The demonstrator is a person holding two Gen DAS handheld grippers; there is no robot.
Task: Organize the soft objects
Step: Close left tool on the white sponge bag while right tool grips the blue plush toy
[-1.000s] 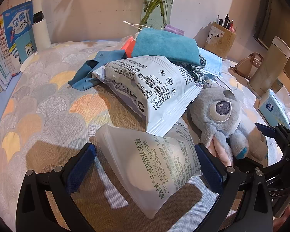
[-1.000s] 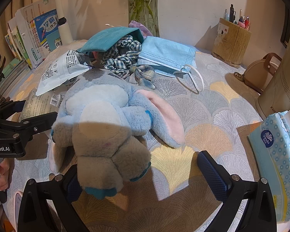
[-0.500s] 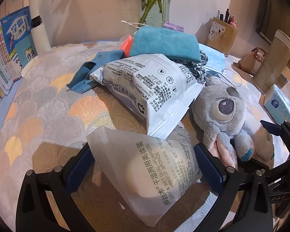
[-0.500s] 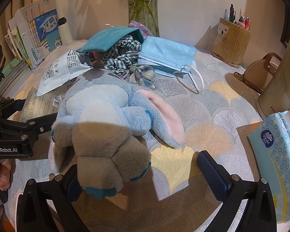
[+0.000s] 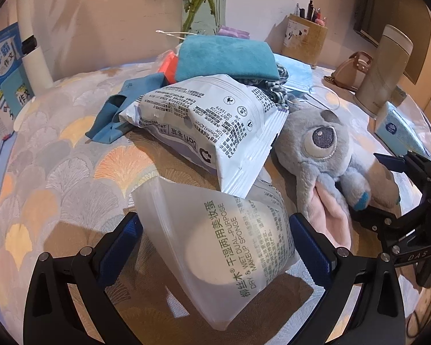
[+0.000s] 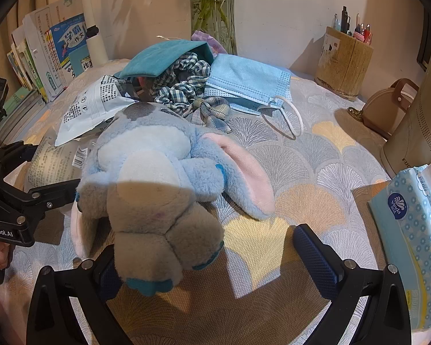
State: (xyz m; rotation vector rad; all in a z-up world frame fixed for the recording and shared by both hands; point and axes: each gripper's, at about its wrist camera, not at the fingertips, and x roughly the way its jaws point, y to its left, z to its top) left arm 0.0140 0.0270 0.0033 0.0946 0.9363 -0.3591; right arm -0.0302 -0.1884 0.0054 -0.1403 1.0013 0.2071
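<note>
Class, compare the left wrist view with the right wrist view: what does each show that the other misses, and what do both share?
Left only: the sponge bag's printed front between the open left gripper; the plush's eye. Right only: the whole face mask, the checked scrunchie; the open right gripper at the plush's feet. Both: plush, teal towel, pen holder.

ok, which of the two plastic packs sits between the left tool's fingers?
The translucent makeup sponge pack, with green lettering and a round sponge visible inside. The white printed pack lies further back, overlapping its top edge.
</note>
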